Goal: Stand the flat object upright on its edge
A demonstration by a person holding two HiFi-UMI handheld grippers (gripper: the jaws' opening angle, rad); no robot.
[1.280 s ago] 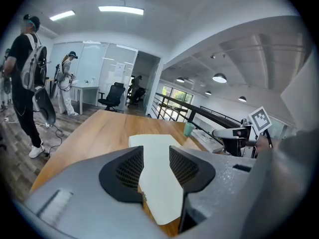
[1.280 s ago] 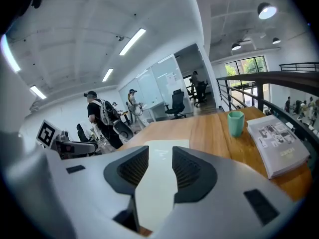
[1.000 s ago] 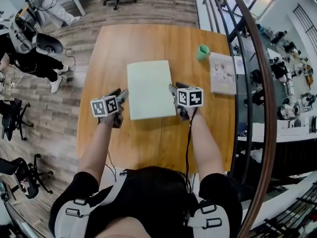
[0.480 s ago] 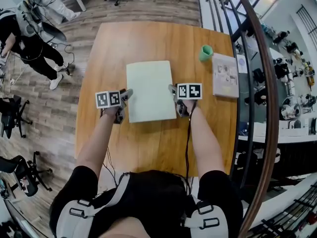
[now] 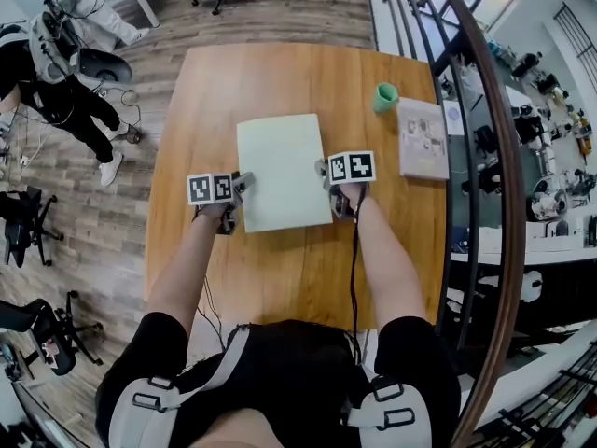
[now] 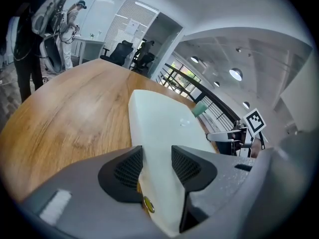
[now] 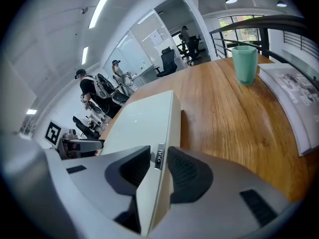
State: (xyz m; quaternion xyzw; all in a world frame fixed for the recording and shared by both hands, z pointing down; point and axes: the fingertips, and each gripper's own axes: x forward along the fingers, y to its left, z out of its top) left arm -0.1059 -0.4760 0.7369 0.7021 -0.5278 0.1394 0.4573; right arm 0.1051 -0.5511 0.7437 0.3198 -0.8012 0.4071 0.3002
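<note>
Flat green case (image 5: 283,171) lies on table (image 5: 280,278). Left gripper (image 5: 244,194) clamps its left edge. Right gripper (image 5: 326,185), jaws just closing, pinches its right edge.

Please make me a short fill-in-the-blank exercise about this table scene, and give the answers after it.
1. The pale green object lies ___ on the wooden table, not upright.
2. The cup is ___ in colour.
3. In the head view, the booklet lies to the ___ of the cup.
Missing words: flat; green; right.
</note>
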